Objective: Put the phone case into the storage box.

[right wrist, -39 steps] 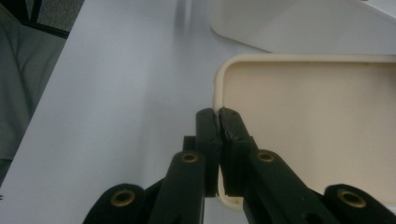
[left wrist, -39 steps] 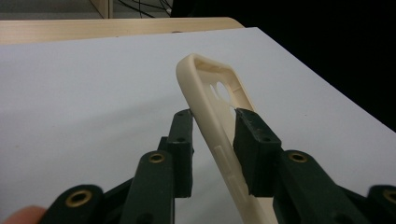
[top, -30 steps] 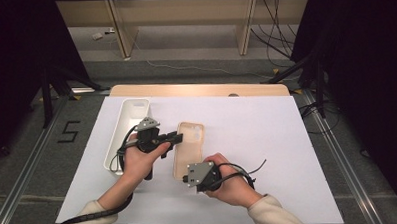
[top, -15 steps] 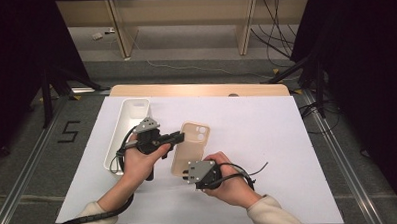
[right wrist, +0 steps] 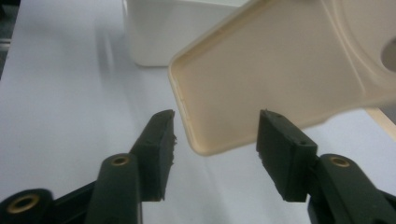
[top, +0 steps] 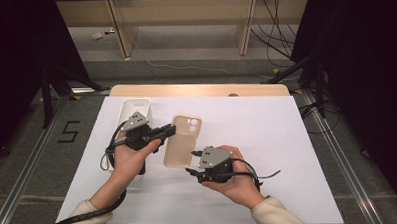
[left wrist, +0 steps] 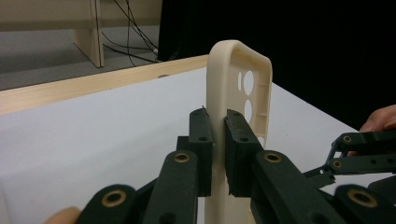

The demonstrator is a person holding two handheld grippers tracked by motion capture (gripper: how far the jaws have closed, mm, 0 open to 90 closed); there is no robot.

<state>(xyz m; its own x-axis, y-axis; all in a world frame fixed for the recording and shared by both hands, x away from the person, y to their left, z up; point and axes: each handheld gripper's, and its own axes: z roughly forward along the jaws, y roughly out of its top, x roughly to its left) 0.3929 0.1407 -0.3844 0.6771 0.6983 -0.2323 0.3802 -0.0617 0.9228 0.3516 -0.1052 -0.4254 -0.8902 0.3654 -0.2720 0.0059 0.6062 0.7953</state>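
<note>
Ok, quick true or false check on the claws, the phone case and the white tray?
1. The left claw is shut on the phone case. True.
2. The right claw is clamped on the case. False: its jaws have just been opening, pads clear of the case's corner.
3. The white tray lies right of the case in the high view. False: it lies left.
4. The case has camera cutouts. True.

A white-covered table (top: 287, 139) bears a white tray (top: 131, 107).
</note>
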